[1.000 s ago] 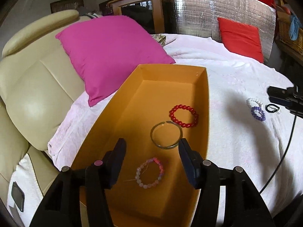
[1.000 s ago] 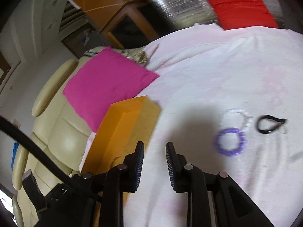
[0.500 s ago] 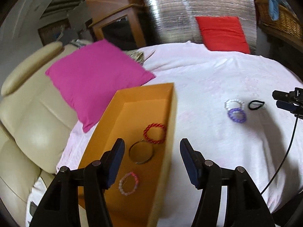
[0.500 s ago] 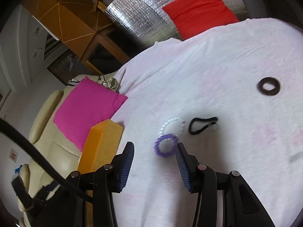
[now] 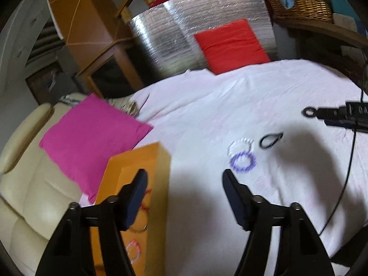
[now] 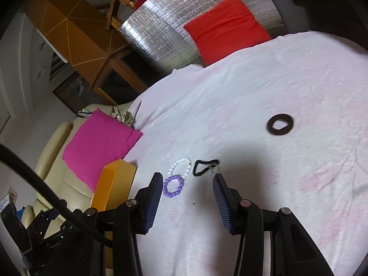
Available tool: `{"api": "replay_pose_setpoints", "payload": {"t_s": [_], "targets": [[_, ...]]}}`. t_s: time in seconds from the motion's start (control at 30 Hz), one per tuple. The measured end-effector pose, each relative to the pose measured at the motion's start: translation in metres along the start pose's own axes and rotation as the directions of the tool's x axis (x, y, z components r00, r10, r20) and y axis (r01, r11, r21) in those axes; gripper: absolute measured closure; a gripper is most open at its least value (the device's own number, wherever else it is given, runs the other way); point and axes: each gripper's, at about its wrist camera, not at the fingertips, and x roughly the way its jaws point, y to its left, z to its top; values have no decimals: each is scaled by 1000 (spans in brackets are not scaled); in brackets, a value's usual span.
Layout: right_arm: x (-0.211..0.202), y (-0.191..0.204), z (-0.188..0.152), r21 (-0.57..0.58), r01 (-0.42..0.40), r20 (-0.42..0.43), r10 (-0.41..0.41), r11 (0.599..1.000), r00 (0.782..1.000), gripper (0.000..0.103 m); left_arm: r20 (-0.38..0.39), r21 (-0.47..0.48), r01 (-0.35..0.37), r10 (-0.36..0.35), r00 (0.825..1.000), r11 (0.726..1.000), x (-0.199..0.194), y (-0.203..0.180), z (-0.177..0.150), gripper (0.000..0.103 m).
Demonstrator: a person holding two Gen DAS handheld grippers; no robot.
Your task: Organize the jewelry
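A purple bead bracelet point(image 6: 173, 185), a white bead bracelet point(image 6: 180, 166) and a thin black band point(image 6: 205, 166) lie together on the white cloth, just ahead of my open, empty right gripper point(image 6: 186, 181). A black ring point(image 6: 280, 124) lies farther right. My left gripper point(image 5: 184, 179) is open and empty, hovering over the right wall of the orange box point(image 5: 161, 184). The purple bracelet point(image 5: 242, 161), the white bracelet point(image 5: 240, 146) and the black band point(image 5: 271, 139) lie ahead to its right. A pink bracelet point(image 5: 133, 250) and a metal bangle point(image 5: 139, 226) show inside the box.
A magenta pillow point(image 5: 92, 135) lies on the cream sofa point(image 5: 30, 195) left of the box. A red cushion point(image 5: 230, 46) leans on a silver panel at the back. The right gripper's body point(image 5: 340, 115) and its cable reach in from the right of the left wrist view.
My left gripper has swung right, from over the box to over its right wall. My right gripper has opened wider and moved close to the bracelets.
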Motion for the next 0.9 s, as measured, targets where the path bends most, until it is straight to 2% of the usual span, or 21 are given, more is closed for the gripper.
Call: {"api": "replay_pose_setpoints", "payload": {"t_s": [0.07,0.13,0.23,0.37,0.47,0.53,0.63,0.7,0.83,0.9], "targets": [[-3,-7,2,10,11,0,-11,1000,1000,55,25,-9,0,0,1000,1000,16,-7,9,31],[-4,-15,5,23,30,-7,-30,999,1000,55,-4,-35,12,-12,1000,999,42,-13,16,31],[0,-27,7,49,51,-21,-50,997,999,55,-69,-131,64,-73,995,989,78,-16,15,32],[11,-36,9,87,60,-51,-55,994,997,55,-143,-216,102,-135,981,971,114,-20,-2,32],[22,-34,7,89,59,-73,-53,994,996,55,-172,-217,126,-165,971,968,129,-25,-16,32],[32,-30,5,81,67,-91,-59,994,994,55,-199,-245,151,-202,959,958,139,-25,-22,32],[47,-25,2,71,79,-118,-70,994,991,55,-178,-303,243,-305,936,922,144,-24,-15,32],[54,-25,2,78,78,-123,-68,994,990,55,-169,-297,276,-335,927,914,148,-25,-9,32],[69,-25,7,90,73,-125,-62,993,990,55,-205,-289,343,-407,890,894,168,-29,-8,32],[77,-26,10,99,61,-128,-48,993,991,55,-206,-273,370,-429,879,888,173,-29,-7,36]]}}
